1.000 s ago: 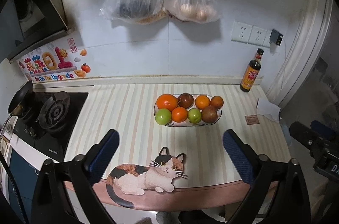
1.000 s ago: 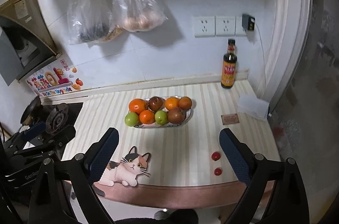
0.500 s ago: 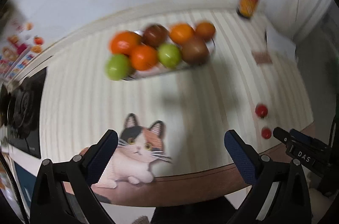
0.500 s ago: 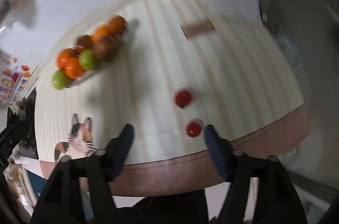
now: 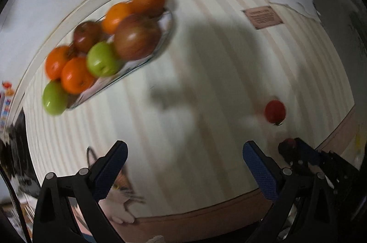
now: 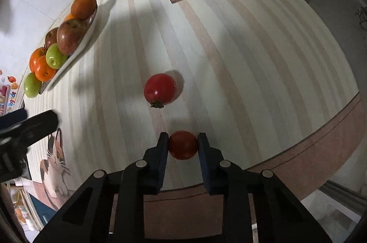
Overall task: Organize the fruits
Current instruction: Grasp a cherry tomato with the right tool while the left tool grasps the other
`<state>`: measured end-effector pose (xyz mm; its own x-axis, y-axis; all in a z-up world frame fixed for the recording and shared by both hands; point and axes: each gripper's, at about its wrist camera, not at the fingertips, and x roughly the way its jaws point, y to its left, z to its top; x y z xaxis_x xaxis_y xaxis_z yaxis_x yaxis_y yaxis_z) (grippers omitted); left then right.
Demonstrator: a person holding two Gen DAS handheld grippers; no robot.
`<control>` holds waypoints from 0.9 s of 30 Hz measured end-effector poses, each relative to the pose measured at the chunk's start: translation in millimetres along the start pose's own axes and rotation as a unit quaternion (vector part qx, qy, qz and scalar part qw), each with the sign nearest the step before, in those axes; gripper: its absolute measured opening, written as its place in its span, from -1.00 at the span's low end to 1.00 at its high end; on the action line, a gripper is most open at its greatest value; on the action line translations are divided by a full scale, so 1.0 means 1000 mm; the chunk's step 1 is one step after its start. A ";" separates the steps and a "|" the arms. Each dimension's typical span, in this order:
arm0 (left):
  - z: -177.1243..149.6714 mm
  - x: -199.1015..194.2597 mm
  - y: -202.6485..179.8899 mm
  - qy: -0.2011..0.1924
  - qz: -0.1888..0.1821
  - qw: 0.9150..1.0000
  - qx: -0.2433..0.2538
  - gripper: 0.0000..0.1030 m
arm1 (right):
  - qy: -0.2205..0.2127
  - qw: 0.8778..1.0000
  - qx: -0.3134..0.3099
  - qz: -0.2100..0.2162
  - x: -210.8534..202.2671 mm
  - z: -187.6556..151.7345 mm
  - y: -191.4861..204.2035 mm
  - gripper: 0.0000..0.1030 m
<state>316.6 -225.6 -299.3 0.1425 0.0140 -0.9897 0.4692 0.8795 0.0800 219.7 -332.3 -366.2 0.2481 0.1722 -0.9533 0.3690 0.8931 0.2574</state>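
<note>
Left gripper (image 5: 184,170) hangs wide open and empty over the striped cream surface (image 6: 252,59); in a second it has swung from facing the wall down toward the near right. Far left on that surface, the clear glass tray (image 5: 146,59) piled with oranges, green apples and dark red apples is unmoved. Right of centre, the larger loose red tomato (image 6: 160,90) with its dried calyx lies free, untouched. Just nearer, the right gripper (image 6: 183,146), open a second ago and half closed half a second ago, is now closed to a narrow gap, with both pads against the smaller round red tomato (image 6: 183,144) near the surface's near edge. Whether it's lifted yet: can't tell. Likely next: carry it far left to the tray, then fetch the other one.
</note>
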 end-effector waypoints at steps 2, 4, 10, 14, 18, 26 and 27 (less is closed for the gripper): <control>0.009 0.004 -0.015 0.005 -0.012 1.000 0.014 1.00 | -0.007 1.000 0.014 0.001 -0.003 -0.003 -0.007 -0.46; 0.016 0.010 -0.027 0.017 -0.028 0.999 0.021 1.00 | -0.014 0.999 0.032 0.003 -0.009 -0.002 -0.017 -0.46; 0.033 0.036 -0.071 0.055 -0.063 0.995 0.057 0.99 | -0.029 0.997 0.074 -0.011 -0.023 -0.002 -0.051 -0.45; 0.037 0.044 -0.088 0.062 -0.089 0.992 0.063 0.97 | -0.027 0.995 0.089 -0.020 -0.027 -0.007 -0.069 -0.45; 0.040 0.043 -0.099 0.051 -0.111 0.990 0.076 0.43 | -0.024 0.995 0.090 -0.026 -0.033 -0.006 -0.080 -0.45; 0.040 0.048 -0.112 0.043 -0.110 0.988 0.094 -0.46 | -0.025 0.996 0.084 -0.028 -0.037 -0.002 -0.078 -0.45; 0.040 0.046 -0.110 0.041 -0.111 0.989 0.092 -0.47 | -0.025 0.996 0.082 -0.029 -0.037 -0.002 -0.077 -0.45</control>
<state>306.3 -340.2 -349.3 -0.0498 -0.1249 -0.9909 0.6322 0.7642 -0.1281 180.6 -406.8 -350.6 0.2656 0.0983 -0.9591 0.5248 0.8198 0.2294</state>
